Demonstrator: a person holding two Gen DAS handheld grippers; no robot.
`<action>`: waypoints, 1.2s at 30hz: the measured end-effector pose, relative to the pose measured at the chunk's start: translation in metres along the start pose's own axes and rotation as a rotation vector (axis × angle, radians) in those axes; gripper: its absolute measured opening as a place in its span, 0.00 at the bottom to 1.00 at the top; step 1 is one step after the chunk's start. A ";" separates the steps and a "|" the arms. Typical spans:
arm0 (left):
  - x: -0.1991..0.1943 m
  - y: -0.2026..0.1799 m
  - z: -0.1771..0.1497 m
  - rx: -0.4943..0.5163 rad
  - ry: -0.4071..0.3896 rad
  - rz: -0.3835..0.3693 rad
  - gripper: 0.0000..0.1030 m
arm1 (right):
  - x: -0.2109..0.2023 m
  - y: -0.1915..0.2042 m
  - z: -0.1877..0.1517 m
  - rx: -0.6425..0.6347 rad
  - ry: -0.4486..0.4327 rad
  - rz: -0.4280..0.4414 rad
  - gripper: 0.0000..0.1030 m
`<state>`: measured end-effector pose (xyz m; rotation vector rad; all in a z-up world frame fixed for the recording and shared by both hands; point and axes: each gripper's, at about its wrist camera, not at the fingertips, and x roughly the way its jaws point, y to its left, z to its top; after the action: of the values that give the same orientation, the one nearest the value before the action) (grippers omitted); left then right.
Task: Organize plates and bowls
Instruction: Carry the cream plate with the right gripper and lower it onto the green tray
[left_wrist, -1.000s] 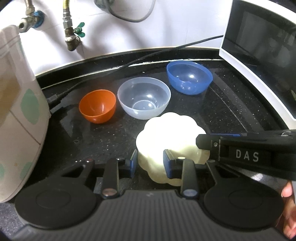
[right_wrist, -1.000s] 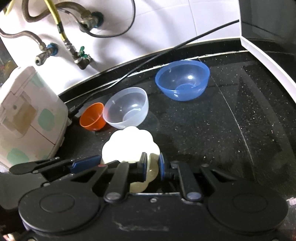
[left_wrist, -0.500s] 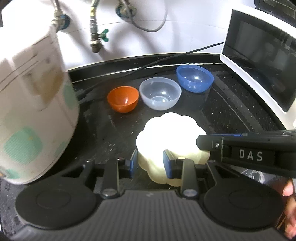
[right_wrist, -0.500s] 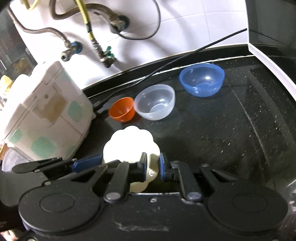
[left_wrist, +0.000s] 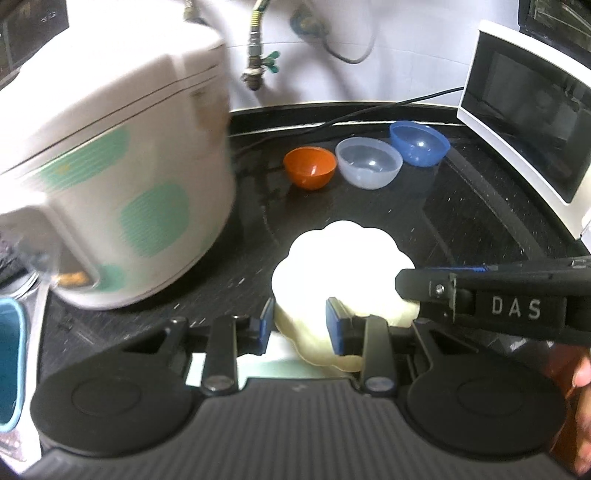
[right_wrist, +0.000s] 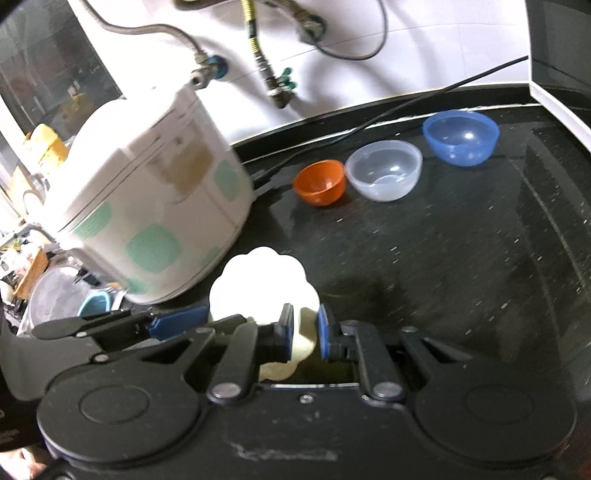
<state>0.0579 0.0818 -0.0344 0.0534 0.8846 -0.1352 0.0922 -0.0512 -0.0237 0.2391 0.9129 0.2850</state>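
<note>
A cream scalloped plate (left_wrist: 343, 266) is held above the black counter by both grippers. My left gripper (left_wrist: 301, 325) is shut on the plate's near edge. My right gripper (right_wrist: 306, 332) is shut on its right edge; it shows from the side in the left wrist view (left_wrist: 480, 291). The plate also shows in the right wrist view (right_wrist: 264, 284). At the back of the counter stand an orange bowl (left_wrist: 310, 166), a clear bowl (left_wrist: 368, 161) and a blue bowl (left_wrist: 419, 143) in a row.
A white rice cooker with green patches (left_wrist: 110, 177) stands close at the left. A white microwave (left_wrist: 532, 122) is at the right. Pipes and a black cable (right_wrist: 406, 103) run along the white wall. A teal container (left_wrist: 11, 354) is at the far left.
Both grippers with the plate have pulled back and up from the bowls. The bowls now look smaller and farther, and the rice cooker has come fully into view.
</note>
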 end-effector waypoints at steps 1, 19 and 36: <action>-0.004 0.006 -0.005 -0.002 0.004 0.001 0.29 | 0.000 0.007 -0.004 -0.003 0.006 0.006 0.14; -0.017 0.070 -0.074 -0.052 0.114 0.017 0.29 | 0.026 0.089 -0.067 -0.073 0.185 0.041 0.14; -0.015 0.073 -0.076 -0.061 0.122 0.018 0.43 | 0.047 0.092 -0.065 -0.085 0.217 0.024 0.23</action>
<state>0.0008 0.1630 -0.0716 0.0128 1.0097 -0.0892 0.0541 0.0562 -0.0678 0.1421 1.1098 0.3763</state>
